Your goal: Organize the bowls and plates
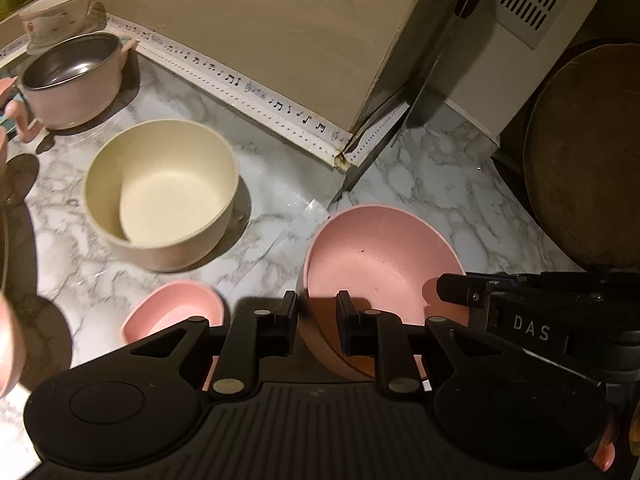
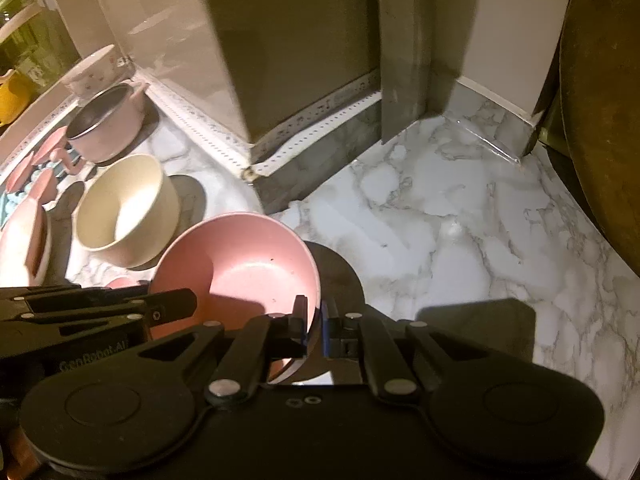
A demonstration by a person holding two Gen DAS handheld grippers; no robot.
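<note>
A large pink bowl (image 1: 372, 256) is held between both grippers over the marble counter (image 1: 420, 184). My left gripper (image 1: 317, 320) is shut on its near rim, with one pad inside the bowl and one outside. In the right wrist view the same pink bowl (image 2: 240, 256) tilts, and my right gripper (image 2: 314, 322) is shut on its right rim. The left gripper's black fingers (image 2: 172, 304) reach in at the bowl's left side. A cream bowl (image 1: 160, 192) stands upright to the left, apart from the pink one.
A small pink bowl (image 1: 176, 312) lies near my left fingers. A pink pot with a steel inside (image 1: 76, 76) and a white flowered bowl (image 1: 56, 12) stand at the back left. A round wooden board (image 2: 600, 120) leans at the right, beside a white appliance (image 1: 520, 20).
</note>
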